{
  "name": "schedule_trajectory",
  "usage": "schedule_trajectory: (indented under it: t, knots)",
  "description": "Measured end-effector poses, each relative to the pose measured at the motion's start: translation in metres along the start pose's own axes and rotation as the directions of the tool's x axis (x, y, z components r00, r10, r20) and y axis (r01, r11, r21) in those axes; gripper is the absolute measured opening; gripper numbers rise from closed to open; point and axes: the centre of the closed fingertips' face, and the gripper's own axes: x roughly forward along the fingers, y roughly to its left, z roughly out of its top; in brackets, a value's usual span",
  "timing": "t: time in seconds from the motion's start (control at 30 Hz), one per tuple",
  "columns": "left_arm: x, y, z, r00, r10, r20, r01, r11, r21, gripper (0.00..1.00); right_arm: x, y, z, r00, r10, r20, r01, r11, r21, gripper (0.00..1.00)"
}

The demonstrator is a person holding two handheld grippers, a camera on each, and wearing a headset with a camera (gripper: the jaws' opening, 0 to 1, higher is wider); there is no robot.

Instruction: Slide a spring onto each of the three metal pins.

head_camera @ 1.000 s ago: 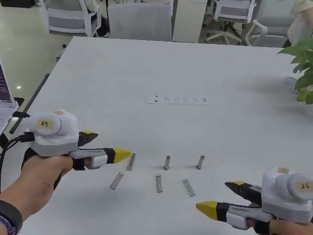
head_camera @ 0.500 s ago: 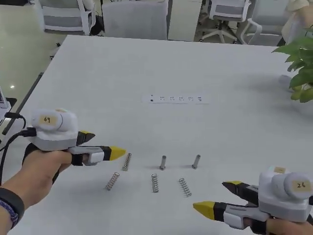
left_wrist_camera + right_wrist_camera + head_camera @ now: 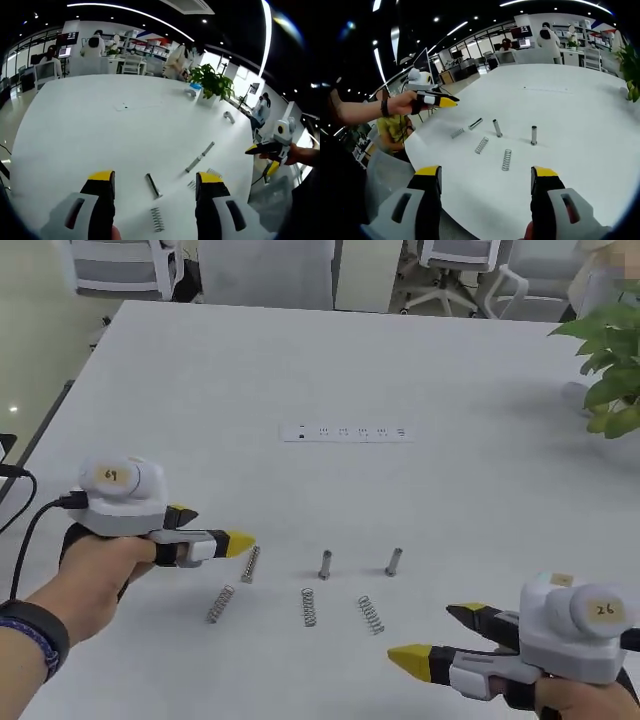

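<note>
The left tool (image 3: 215,528) is held open and empty, one yellow tip just beside the leftmost pin (image 3: 250,563), which is seen tilted. The middle pin (image 3: 325,564) and the rightmost pin (image 3: 393,561) are stood upright in the same row on the white tabletop (image 3: 450,470). Three springs (image 3: 308,606) are laid loose just in front of them, none yet threaded on. The right tool (image 3: 432,633) is held wide open, empty, near the rightmost spring (image 3: 371,614) but apart from it.
</note>
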Motion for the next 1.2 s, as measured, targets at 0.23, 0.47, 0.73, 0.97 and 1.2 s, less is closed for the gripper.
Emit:
schedule_trajectory:
  t: [0.23, 0.47, 0.73, 0.97, 1.2]
  knots:
    - [0.012, 0.001, -0.006, 0.9996, 0.004, -0.027, -0.005, 1.000, -0.015, 0.55, -0.001, -0.003, -0.001, 1.0000, -0.004, 0.001, 0.004, 1.000, 0.004, 0.72]
    - [0.021, 0.004, -0.013, 0.9984, 0.020, -0.054, -0.022, 0.999, -0.043, 0.48, -0.002, -0.004, -0.002, 1.0000, -0.004, 0.002, 0.004, 1.000, 0.007, 0.71]
    - [0.031, 0.007, -0.021, 0.9960, 0.030, -0.084, -0.036, 0.997, -0.070, 0.40, -0.003, -0.005, -0.004, 1.0000, -0.005, 0.001, 0.005, 1.000, 0.014, 0.71]
    - [0.041, 0.006, -0.029, 0.9920, 0.030, -0.123, -0.043, 0.994, -0.101, 0.31, -0.003, -0.005, -0.005, 1.0000, -0.004, -0.002, 0.004, 1.000, 0.018, 0.71]
    - [0.051, 0.010, -0.037, 0.9851, 0.046, -0.165, -0.066, 0.991, -0.118, 0.22, -0.001, -0.005, -0.005, 1.0000, 0.000, -0.004, 0.000, 1.000, 0.019, 0.71]
